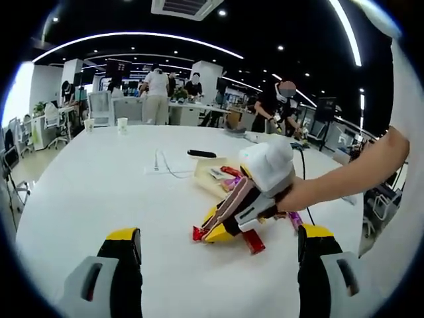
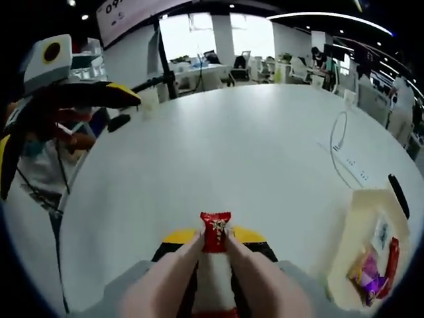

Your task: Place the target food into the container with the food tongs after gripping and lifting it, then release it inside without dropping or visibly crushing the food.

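The right gripper (image 2: 214, 244) has its jaws clamped on a red-wrapped candy (image 2: 215, 232), upright between the tips over the white table (image 2: 252, 152). To its right sits a cream container (image 2: 366, 228) holding snacks. The left gripper (image 1: 218, 242) jaws stand wide apart.

Red, white-printed candy (image 2: 215, 232) at 6 o'clock; cream box (image 2: 368, 232) with purple, red packets; white table (image 2: 252, 152).

Round white table (image 2: 265, 152): smooth, faintly glossy top. Small red foil-like sweet wrapper (image 2: 216, 232), lower centre of right gripper view: shiny, crinkled. Pale cream paper-looking container (image 2: 361, 225), lower right: matt. Yellow-tipped black plastic jaws: matt.
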`<state>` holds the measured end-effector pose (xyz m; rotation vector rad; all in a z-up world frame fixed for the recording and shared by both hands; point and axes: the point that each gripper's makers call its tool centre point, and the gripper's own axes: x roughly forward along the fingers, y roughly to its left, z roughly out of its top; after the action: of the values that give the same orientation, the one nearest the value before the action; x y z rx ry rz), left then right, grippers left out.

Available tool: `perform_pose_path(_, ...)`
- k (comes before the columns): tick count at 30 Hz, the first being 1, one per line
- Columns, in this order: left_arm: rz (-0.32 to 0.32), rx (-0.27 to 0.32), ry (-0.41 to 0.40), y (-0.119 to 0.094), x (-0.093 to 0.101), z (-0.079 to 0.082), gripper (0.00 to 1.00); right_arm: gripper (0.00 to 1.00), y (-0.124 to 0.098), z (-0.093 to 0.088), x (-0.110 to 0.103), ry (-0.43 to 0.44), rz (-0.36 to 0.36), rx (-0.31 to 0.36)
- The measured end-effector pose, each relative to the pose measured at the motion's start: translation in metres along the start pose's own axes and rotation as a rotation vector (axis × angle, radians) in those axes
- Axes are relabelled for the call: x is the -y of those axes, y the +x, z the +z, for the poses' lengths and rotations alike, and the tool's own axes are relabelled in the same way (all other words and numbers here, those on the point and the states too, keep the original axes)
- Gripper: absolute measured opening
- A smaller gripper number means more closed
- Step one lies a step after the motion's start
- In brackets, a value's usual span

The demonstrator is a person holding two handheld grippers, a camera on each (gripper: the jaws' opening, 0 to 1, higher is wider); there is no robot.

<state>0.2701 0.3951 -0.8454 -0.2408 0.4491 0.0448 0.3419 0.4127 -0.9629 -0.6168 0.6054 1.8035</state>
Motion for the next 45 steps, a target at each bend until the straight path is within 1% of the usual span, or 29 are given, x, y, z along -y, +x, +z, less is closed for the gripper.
perform_pose_path(2,-0.004,-0.005,0.005,0.000,0.002,-0.002,0.99,0.17,-0.003,0.002,-0.002,0.024,0.000,-0.004)
perform_pose_path(3,-0.006,-0.008,0.005,0.000,0.002,-0.003,0.99,0.17,-0.006,0.008,-0.002,0.027,-0.014,0.024)
perform_pose_path(5,-0.008,-0.007,0.004,0.000,0.004,-0.004,0.99,0.17,-0.009,0.010,-0.004,0.043,-0.006,0.024)
perform_pose_path(7,-0.007,-0.005,0.003,-0.001,0.004,-0.004,0.99,0.17,-0.010,0.014,-0.002,0.045,-0.016,0.042)
perform_pose_path(8,-0.007,-0.003,0.001,0.000,0.004,-0.003,0.99,0.17,-0.011,0.015,-0.001,0.055,-0.016,0.040)
perform_pose_path(10,-0.006,0.003,0.001,0.000,0.005,-0.002,0.99,0.17,-0.013,0.018,0.003,0.064,-0.035,0.061)
perform_pose_path(12,-0.007,0.005,-0.001,0.000,0.005,-0.001,0.99,0.17,-0.015,0.020,0.005,0.080,-0.037,0.063)
perform_pose_path(13,-0.011,0.006,0.001,0.000,0.007,-0.001,0.99,0.17,-0.016,0.021,0.006,0.069,-0.050,0.070)
perform_pose_path(14,-0.012,0.005,0.002,0.000,0.007,-0.001,0.99,0.17,-0.015,0.022,0.004,0.063,-0.044,0.066)
perform_pose_path(18,-0.019,0.001,0.008,0.001,0.009,-0.002,0.99,0.17,-0.015,0.021,-0.002,0.068,-0.044,0.061)
perform_pose_path(22,-0.019,0.006,0.012,0.000,0.008,0.000,0.99,0.17,-0.020,0.022,-0.005,0.071,-0.048,0.070)
perform_pose_path(25,-0.021,0.007,0.013,0.000,0.008,0.000,0.99,0.17,-0.025,0.026,-0.003,0.069,-0.057,0.081)
perform_pose_path(29,-0.029,0.004,0.023,0.002,0.008,0.000,0.99,0.17,-0.037,0.031,0.002,0.093,-0.076,0.103)
perform_pose_path(36,-0.041,0.011,0.034,0.005,0.013,0.003,0.99,0.17,-0.043,0.028,0.004,0.096,-0.091,0.109)
perform_pose_path(38,-0.039,0.013,0.036,0.004,0.013,0.004,0.99,0.17,-0.044,0.027,0.006,0.080,-0.102,0.112)
perform_pose_path(45,-0.032,0.016,0.039,0.002,0.013,0.004,0.99,0.17,-0.052,0.027,0.013,0.097,-0.113,0.112)
